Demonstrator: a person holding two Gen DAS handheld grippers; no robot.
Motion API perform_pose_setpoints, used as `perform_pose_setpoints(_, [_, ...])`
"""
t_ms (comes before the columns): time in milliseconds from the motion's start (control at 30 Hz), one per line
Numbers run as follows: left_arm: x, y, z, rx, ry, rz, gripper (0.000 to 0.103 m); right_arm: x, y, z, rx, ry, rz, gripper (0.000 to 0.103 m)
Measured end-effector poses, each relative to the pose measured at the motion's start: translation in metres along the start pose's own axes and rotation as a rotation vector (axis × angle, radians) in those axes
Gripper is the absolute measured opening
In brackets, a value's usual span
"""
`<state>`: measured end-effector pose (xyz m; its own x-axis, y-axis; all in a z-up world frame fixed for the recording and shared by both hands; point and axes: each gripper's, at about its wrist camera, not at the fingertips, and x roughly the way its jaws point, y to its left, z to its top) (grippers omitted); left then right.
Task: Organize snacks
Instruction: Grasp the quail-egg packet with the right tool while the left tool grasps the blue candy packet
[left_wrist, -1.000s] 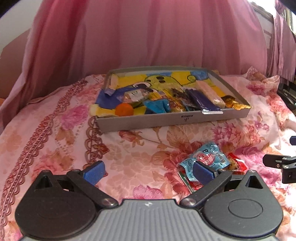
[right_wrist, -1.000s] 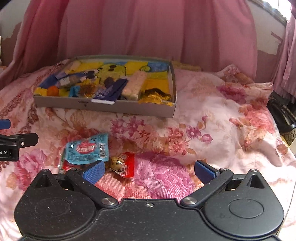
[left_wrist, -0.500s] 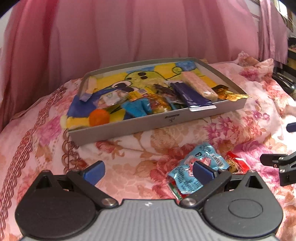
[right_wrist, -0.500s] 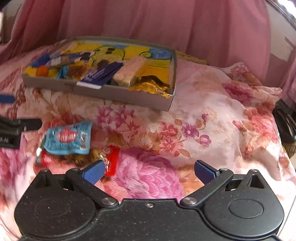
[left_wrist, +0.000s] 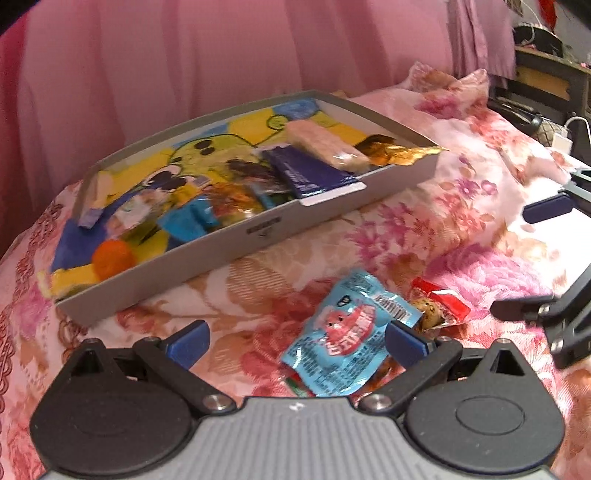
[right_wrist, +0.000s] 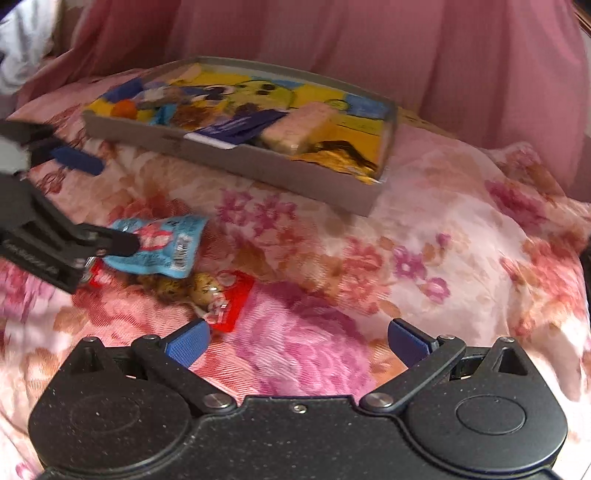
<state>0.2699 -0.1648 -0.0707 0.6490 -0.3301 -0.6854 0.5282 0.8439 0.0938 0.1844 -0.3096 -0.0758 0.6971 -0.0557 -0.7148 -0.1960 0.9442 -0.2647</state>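
Two grippers in view, both with fingers spread wide and nothing between them. Left gripper (left_wrist: 295, 341) hovers low over the bedspread (left_wrist: 461, 229), on the near side of the tray (left_wrist: 266, 230); its right fingertip (left_wrist: 404, 341) overlaps the blue packet (left_wrist: 343, 339) in the left wrist view, contact cannot be confirmed. Right gripper (right_wrist: 297, 341) is also unclenched, over a bare patch of bedspread nearer than the tray's right corner; its left fingertip (right_wrist: 188, 341) sits just beside the red packet (right_wrist: 232, 306), apart from it.

Loose snacks, all on the near side of tray, outside it: blue packet w/ pink print lies flat; red packet w/ clear window showing biscuits lies just right of it, partly tucked under the blue one. A third red wrapper edge shows under the blue packet; type cannot be told.

Tray: grey, shallow, cartoon print on floor, resting on bedspread, tilted in both views. Contents: orange ball (left_wrist: 112, 254) at left end, light-blue packet (left_wrist: 188, 221) beside it, dark blue bar (left_wrist: 310, 173) near middle overhanging the front wall, pale wafer bar (left_wrist: 325, 144) right of that, gold wrapper (left_wrist: 399, 151) at right corner, spilling over the rim. Other items in tray mid-section blurred.

Pink curtain (left_wrist: 221, 55) hangs behind tray.
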Motion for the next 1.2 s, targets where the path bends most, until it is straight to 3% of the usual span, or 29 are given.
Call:
perform_pose_setpoints(200, [0.010,-0.002,0.003,0.033,0.024,-0.024,0.103,0.002,0.013,0.000,-0.093,-0.026,0.047,0.102])
perform_pose_setpoints(400, [0.019,-0.007,0.004,0.075,0.071,-0.123,0.103,0.006,0.017,-0.001,-0.115,-0.010,0.060,0.102])
perform_pose_setpoints(567, [0.033,-0.013,0.005,0.104,0.121,-0.153,0.102,0.007,0.016,-0.001,-0.113,-0.008,0.065,0.102])
perform_pose_setpoints(767, [0.045,0.002,0.009,0.031,0.157,-0.236,0.097,0.008,0.017,-0.002,-0.121,-0.025,0.084,0.102])
perform_pose_setpoints(933, [0.040,0.014,0.003,-0.029,0.152,-0.297,0.076,0.007,0.025,0.001,-0.152,-0.039,0.096,0.102])
perform_pose_setpoints(1200, [0.034,0.030,0.000,-0.154,0.171,-0.293,0.068,0.007,0.041,0.001,-0.226,-0.058,0.122,0.102])
